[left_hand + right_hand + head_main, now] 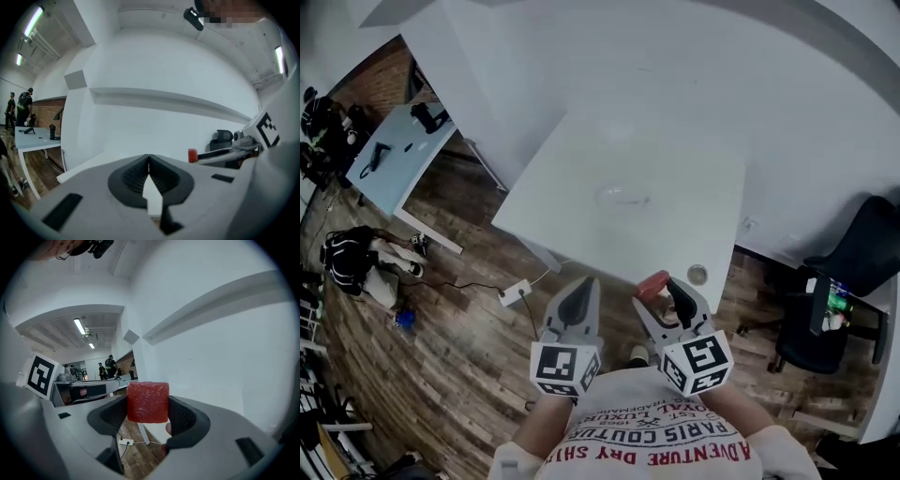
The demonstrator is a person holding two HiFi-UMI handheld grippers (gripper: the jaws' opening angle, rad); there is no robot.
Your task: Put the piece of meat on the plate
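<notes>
Meat, a red cube-like piece of meat (147,401), sits clamped between the two jaws of the right hand-held gripper (662,292), gripped on its two opposite sides and clear of any surface. In the head view it hangs about over the near edge of the white worktop (675,141), toward the near right corner. A faint, pale round outline near the middle of the worktop looks like the plate (623,196), though it is too washed out to be sure; it lies well apart from the meat. A small round object (697,274) rests by the near edge, just beside the right hand-held gripper.

The left hand-held gripper (578,300) has its jaws pressed together with nothing between them, and hovers off the near edge, above the wooden floor (441,347).

Judging from this, the pick-up is done and the carry is in hand. The next move calls for reaching away from the near edge toward the middle, lowering over the plate and parting the jaws.
</notes>
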